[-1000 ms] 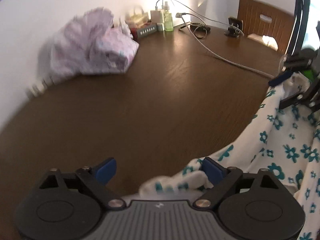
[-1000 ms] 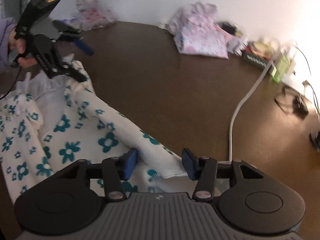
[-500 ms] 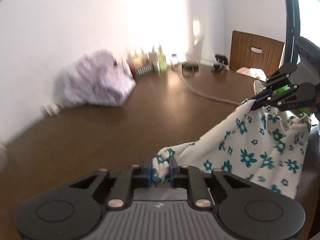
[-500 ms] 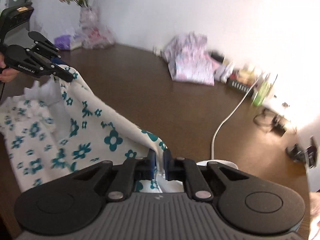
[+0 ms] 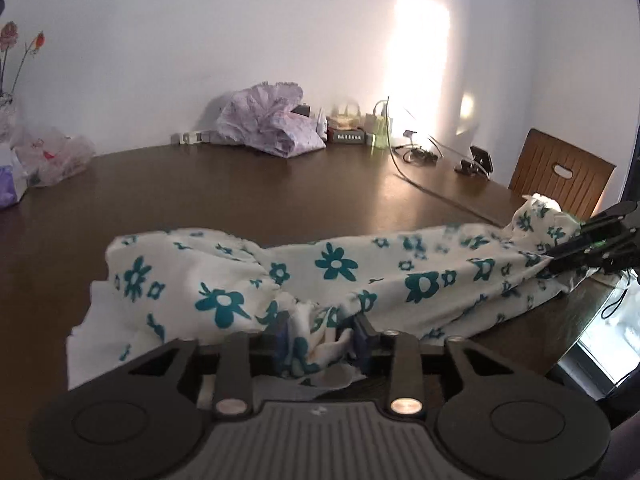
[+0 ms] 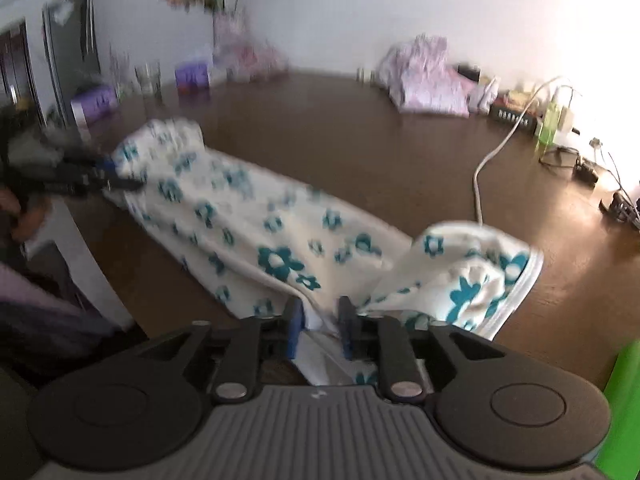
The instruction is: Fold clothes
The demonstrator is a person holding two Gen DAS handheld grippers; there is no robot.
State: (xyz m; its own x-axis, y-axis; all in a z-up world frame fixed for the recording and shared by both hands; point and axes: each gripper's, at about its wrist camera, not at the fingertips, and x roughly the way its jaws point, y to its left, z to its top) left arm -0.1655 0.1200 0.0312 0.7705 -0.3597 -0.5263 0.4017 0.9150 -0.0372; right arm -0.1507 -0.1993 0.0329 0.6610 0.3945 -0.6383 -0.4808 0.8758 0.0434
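Observation:
A white garment with teal flowers lies stretched along the near edge of the brown table. My left gripper is shut on one end of it, with cloth bunched between the blue pads. My right gripper is shut on the other end, which folds over to the right. Each gripper shows in the other's view: the right one at far right, the left one at far left, blurred. The garment runs between them.
A crumpled pink-lilac garment lies at the table's back by the wall. Small bottles, chargers and a white cable sit at the back right. A vase with flowers and purple boxes stand at the back left. A wooden chair is at right.
Both grippers closed on the garment's ends, lifted it, then drew apart and lowered it, so it now lies stretched along the table's near edge.

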